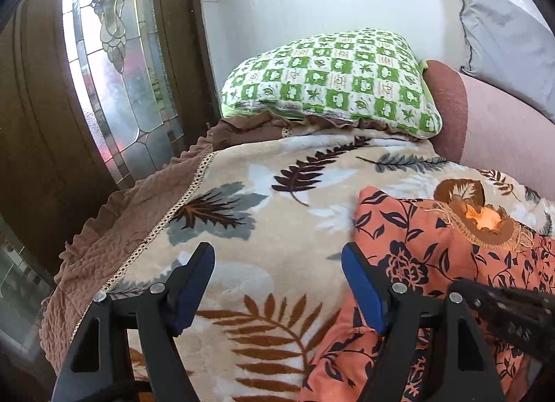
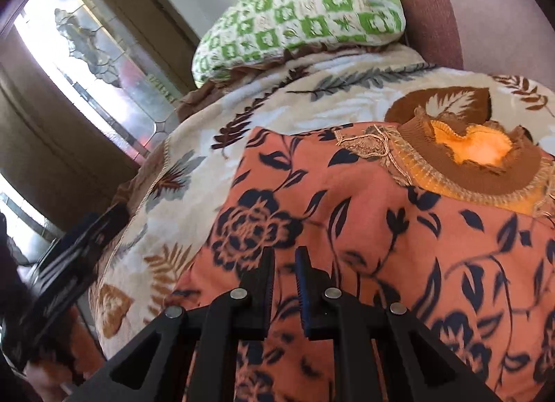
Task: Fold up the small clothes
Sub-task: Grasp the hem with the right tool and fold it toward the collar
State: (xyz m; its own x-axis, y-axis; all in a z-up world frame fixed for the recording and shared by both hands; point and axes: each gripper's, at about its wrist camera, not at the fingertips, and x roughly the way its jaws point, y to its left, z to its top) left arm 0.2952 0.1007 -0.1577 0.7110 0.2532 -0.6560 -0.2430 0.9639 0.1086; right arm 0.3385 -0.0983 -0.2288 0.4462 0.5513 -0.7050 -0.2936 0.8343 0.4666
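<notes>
From the left wrist camera, your left gripper [image 1: 277, 263] hangs over a bed with its jaws spread wide and nothing between them. Below the gap lies only the leaf-print blanket [image 1: 242, 173]. The orange floral garment [image 1: 426, 263] sits on the blanket to the right of the jaws, its near edge running under the right-hand jaw; whether that jaw touches the cloth cannot be told. Well ahead of the jaws, a green checked pillow [image 1: 333, 79] rests at the head of the bed.

From the right wrist camera, your right gripper [image 2: 284, 256] is poised directly over the same garment, jaws drawn to a narrow slit. Whether any cloth is pinched between them cannot be told. Ahead and to the right of the jaws, the brown knitted collar [image 2: 485, 173] lies open and face up. The left gripper shows blurred at the far left.

The garment appears spread largely flat, so the folding looks barely begun: body folds, at least, seem left to make.
</notes>
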